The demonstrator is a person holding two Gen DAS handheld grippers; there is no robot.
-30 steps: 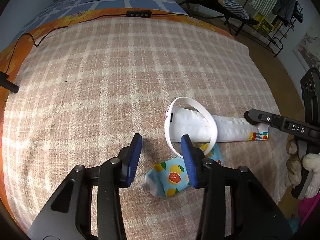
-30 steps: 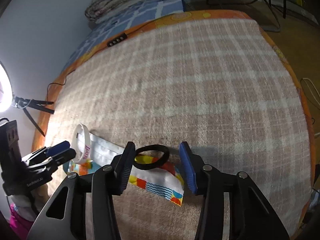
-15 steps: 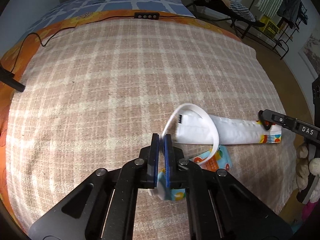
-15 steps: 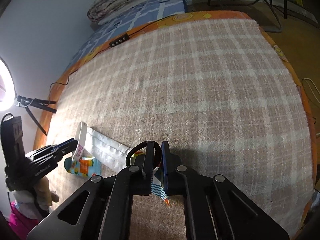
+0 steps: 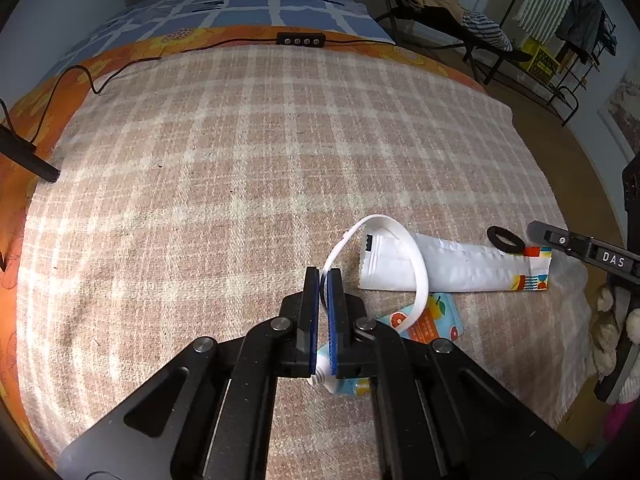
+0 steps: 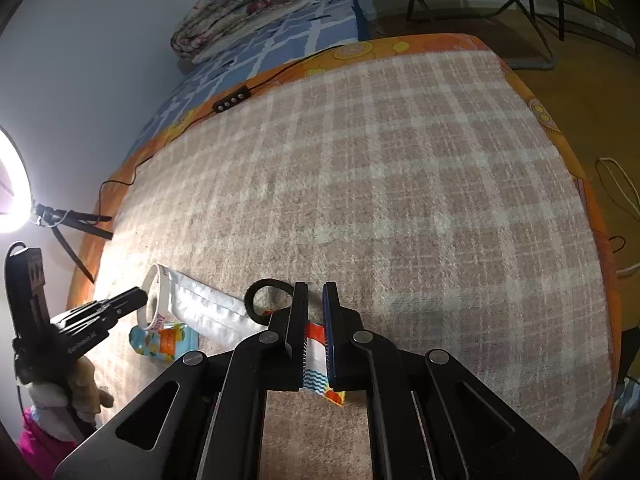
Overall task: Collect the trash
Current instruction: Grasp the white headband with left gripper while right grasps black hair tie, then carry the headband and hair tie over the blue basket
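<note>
Trash lies in a small heap near the front edge of the plaid blanket (image 5: 248, 168): a long white wrapper (image 5: 452, 266), a fruit-printed pouch (image 5: 432, 320), a white wristband (image 5: 416, 264) and a black hair tie (image 5: 505, 237). A second ago both claws stood spread over the heap; now both are pressed together. The left gripper (image 5: 323, 276) had the white wristband lying flat as a round hoop beside its right pad; its pads have since closed on the band's near side, and the loop now stands up off the blanket, pulled long, arching over the wrapper's end. The right gripper (image 6: 315, 292) earlier straddled the black hair tie (image 6: 264, 294) where it lay on the wrapper's coloured end; now its jaws pinch the tie's right side, and the rest of the ring juts out to the left of the pads. The striped wrapper end (image 6: 318, 364) shows below, between the fingers.
</note>
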